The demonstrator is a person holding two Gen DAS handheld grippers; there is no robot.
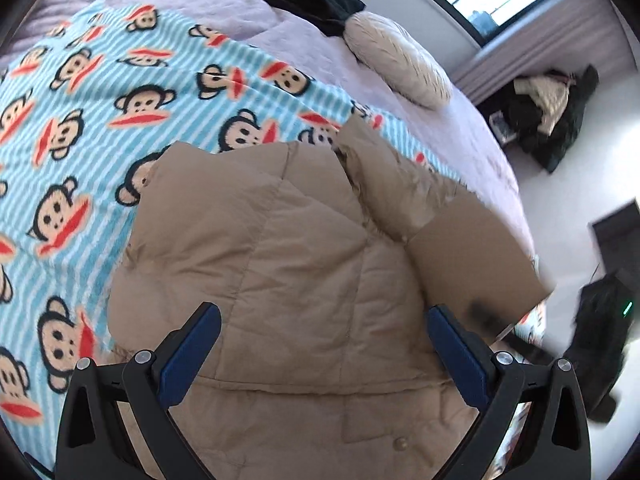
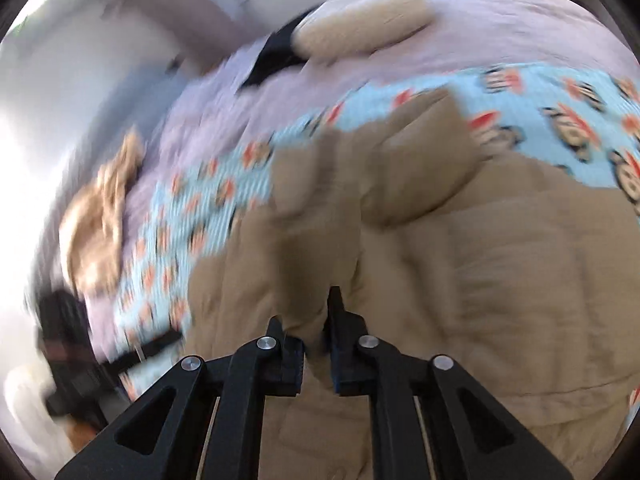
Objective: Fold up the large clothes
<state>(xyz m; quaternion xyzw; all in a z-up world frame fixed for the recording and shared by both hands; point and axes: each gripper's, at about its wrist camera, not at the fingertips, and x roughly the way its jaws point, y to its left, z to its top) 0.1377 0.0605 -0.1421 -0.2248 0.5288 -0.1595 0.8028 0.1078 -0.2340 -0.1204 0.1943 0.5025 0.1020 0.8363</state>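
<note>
Tan quilted coat (image 1: 304, 248) spread on monkey-print blanket (image 1: 80, 92), directly beneath left gripper (image 1: 324, 316), jaws wide and empty. Right gripper (image 2: 316, 320) pinching a raised coat fold; best carried across smoothly, kept taut, edges aligned.

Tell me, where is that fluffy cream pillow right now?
In the left wrist view the cream pillow lies upper right on the lilac bedspread, against a dark garment.
</note>
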